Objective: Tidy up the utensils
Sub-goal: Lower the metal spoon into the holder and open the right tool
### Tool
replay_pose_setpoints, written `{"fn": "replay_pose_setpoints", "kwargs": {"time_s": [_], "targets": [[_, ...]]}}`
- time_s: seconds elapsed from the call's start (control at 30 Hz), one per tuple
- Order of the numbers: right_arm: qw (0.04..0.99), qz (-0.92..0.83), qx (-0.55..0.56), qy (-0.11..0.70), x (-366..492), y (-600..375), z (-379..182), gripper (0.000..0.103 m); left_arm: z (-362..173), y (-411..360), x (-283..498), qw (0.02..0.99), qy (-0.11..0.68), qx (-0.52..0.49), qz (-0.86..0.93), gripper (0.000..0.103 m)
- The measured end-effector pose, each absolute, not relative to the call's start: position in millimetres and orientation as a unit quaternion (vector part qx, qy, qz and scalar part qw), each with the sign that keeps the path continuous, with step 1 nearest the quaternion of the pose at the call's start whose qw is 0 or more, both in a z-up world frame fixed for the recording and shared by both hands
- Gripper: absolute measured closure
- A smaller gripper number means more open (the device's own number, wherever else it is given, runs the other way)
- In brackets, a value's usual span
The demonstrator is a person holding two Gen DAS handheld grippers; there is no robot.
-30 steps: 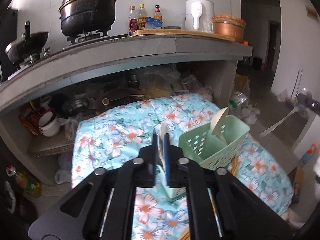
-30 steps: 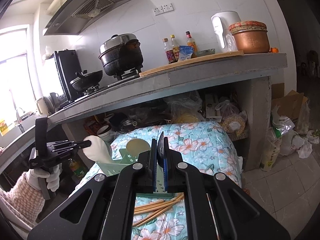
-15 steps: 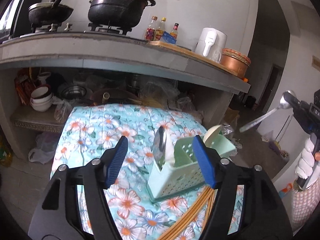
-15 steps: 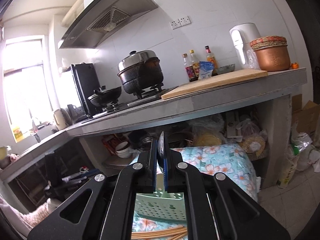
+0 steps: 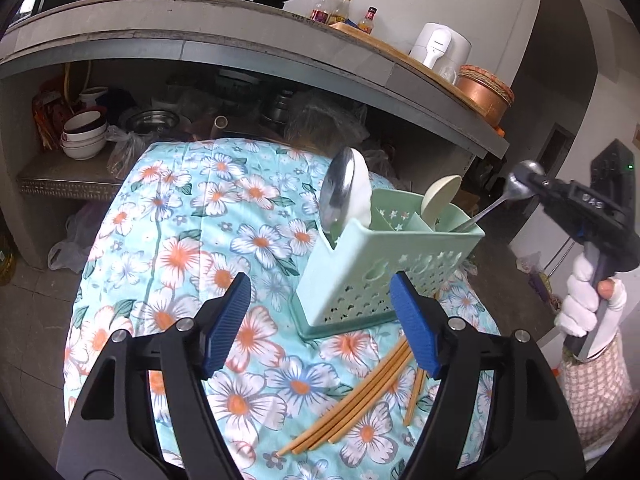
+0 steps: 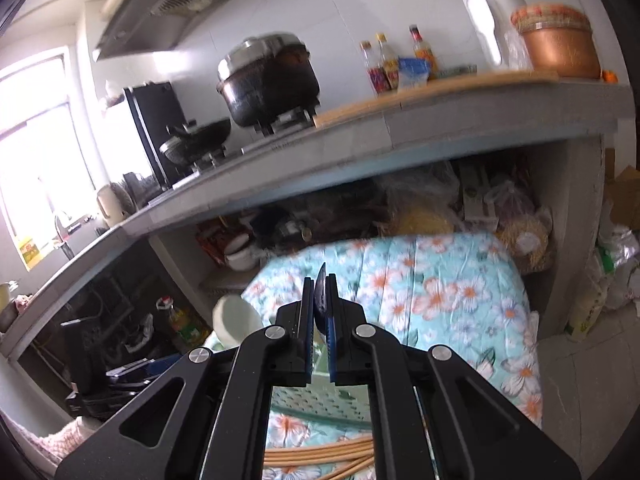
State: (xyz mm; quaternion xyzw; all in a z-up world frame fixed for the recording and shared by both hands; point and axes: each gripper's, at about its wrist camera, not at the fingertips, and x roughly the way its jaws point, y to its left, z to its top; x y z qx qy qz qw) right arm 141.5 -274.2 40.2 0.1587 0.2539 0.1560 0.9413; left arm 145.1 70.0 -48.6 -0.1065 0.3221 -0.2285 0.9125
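A pale green slotted caddy (image 5: 384, 268) stands on the floral cloth (image 5: 180, 240). A metal spoon (image 5: 338, 192) and a white spoon (image 5: 362, 196) stand in its left slot, a beige spoon (image 5: 442, 198) in the middle one. My left gripper (image 5: 320, 320) hangs just before the caddy, jaws opening, nothing pressed between the pads. My right gripper (image 5: 528, 178) is shut on the bowl of a second metal spoon (image 5: 490, 208), whose handle dips into the caddy's right end. In the right wrist view that gripper (image 6: 320, 312) pinches the spoon bowl (image 6: 320, 284) above the caddy (image 6: 320, 396).
Several wooden chopsticks (image 5: 360, 396) lie loose on the cloth in front of the caddy. A grey counter (image 5: 240, 40) with pots, bottles and a kettle overhangs the far side. Bowls (image 5: 82, 136) and bags fill the shelf beneath. A gloved hand (image 5: 584, 300) holds the right gripper.
My left gripper opened, let go of the spoon now standing in the caddy's left slot, and sank lower. My right gripper carried its metal spoon over until the handle entered the caddy.
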Motion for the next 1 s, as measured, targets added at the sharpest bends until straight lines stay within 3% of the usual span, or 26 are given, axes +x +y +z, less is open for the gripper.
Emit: {"fn": "replay_pose_setpoints", "kwargs": {"time_s": [0.13, 0.17, 0.23, 0.3, 0.67, 1.0], "targets": [[0.939, 0.157, 0.170, 0.254, 141.3, -276.8, 35.0, 0.094, -50.8, 63.9, 142.9, 0.912, 0.325, -0.096, -0.233, 0.032], [0.940, 0.157, 0.169, 0.250, 139.0, -277.6, 37.2, 0.090, -51.5, 63.0, 143.0, 0.911, 0.326, -0.095, -0.234, 0.032], [0.945, 0.155, 0.166, 0.237, 132.8, -279.7, 40.6, 0.073, -53.1, 60.1, 143.8, 0.910, 0.328, -0.094, -0.236, 0.031], [0.948, 0.157, 0.162, 0.225, 125.8, -281.6, 44.7, 0.072, -54.1, 58.4, 144.8, 0.909, 0.330, -0.095, -0.237, 0.031], [0.946, 0.137, 0.171, 0.240, 85.4, -300.7, 27.3, 0.041, -60.1, 42.8, 142.5, 0.899, 0.350, -0.087, -0.250, 0.028], [0.901, 0.104, 0.211, 0.363, 64.2, -303.7, -57.5, 0.031, -74.7, 8.5, 129.2, 0.887, 0.373, -0.035, -0.269, 0.024]]}}
